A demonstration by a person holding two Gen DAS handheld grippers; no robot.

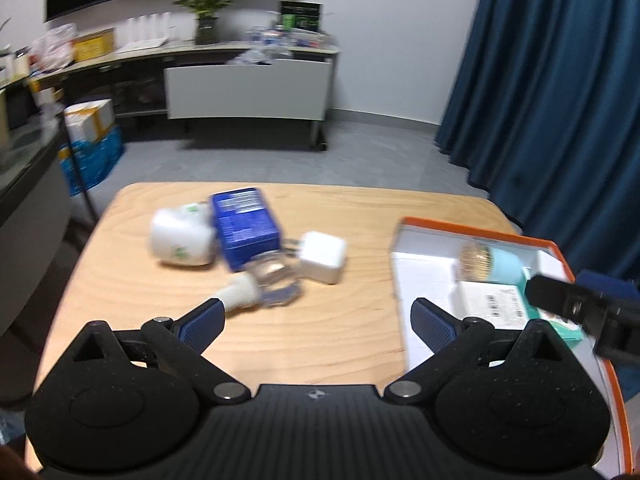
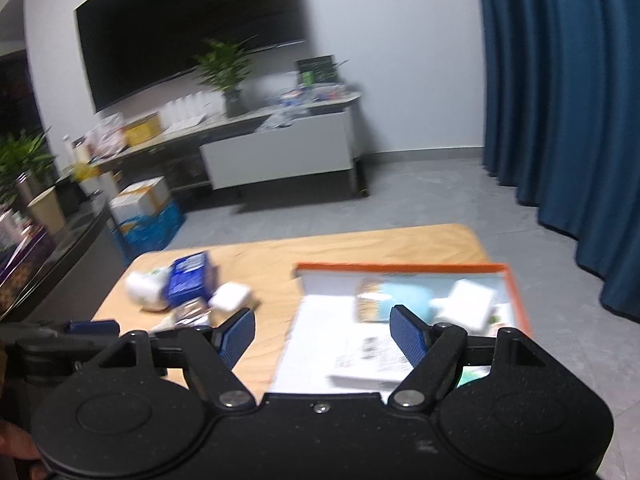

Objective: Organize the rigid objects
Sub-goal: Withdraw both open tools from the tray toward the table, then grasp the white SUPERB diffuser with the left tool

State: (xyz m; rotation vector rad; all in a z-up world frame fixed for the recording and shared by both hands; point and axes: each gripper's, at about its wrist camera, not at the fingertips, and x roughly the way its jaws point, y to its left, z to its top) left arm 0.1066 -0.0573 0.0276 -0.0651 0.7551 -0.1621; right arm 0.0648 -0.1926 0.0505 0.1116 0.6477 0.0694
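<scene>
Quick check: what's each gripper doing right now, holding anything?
Left gripper: open, jaws wide, nothing between them, above the wooden table.
Right gripper: open, jaws empty, above the near edge of the orange-rimmed box.

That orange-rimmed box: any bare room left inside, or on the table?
The orange-rimmed box is bare along its left half; its right side is crowded around the blue brush. The table is bare between box and white charger; the blue carton cluster is crowded.
</scene>
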